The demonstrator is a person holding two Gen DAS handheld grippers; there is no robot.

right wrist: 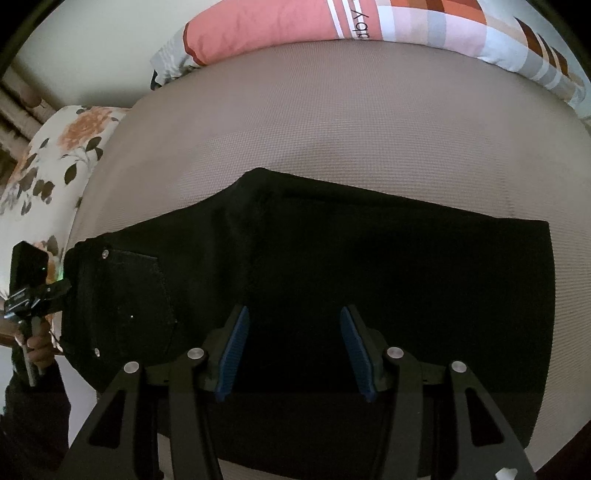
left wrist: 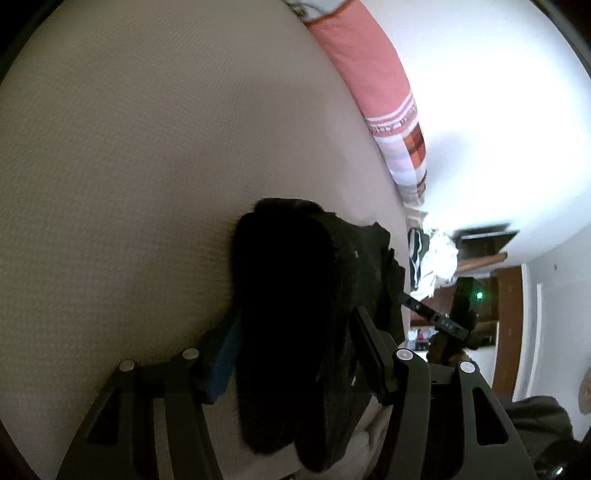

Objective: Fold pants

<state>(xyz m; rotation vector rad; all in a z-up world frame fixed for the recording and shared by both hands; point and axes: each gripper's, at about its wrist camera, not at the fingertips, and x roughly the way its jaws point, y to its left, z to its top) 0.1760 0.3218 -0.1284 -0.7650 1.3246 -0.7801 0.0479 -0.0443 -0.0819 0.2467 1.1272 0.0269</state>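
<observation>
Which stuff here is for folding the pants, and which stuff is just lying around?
For the job:
- black denim pants, lying on the beige textured bed sheet
- left gripper, bunched pants between its fingers
- right gripper, open over the pants

Just lying about:
- pink striped duvet
- white floral pillow
</observation>
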